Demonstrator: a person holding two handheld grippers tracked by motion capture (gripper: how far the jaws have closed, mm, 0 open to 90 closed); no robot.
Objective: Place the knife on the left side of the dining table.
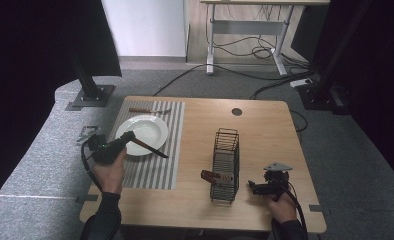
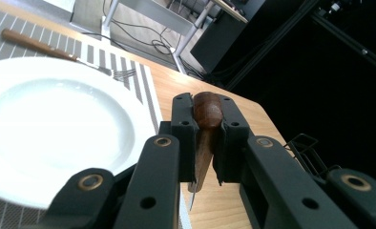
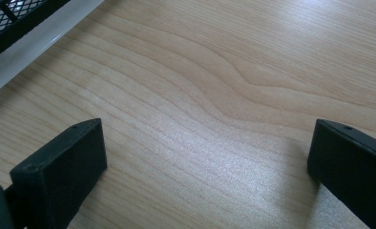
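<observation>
My left gripper (image 1: 127, 137): jaws closed tight on the wooden handle of the knife (image 2: 206, 125), held above the near right rim of the plate (image 1: 157, 131).
Knife's long axis: in the high view it runs from my jaws toward the right and slightly toward me, blade tip over the striped mat (image 1: 155, 167) just past the plate's edge.
Way to the rack: the wire rack (image 1: 225, 165) stands well to the right of the knife tip, across bare table (image 1: 265, 125); the blade already points roughly that way.
My right gripper (image 3: 205, 157): jaws spread wide, holding nothing, low over the wood just right of the rack.
Nearer hand: right is beside the rack, left has the knife.
Elsewhere: a fork (image 1: 149, 110) lies on the mat beyond the plate; a wooden handle (image 1: 216, 176) sticks out of the rack's left side.
</observation>
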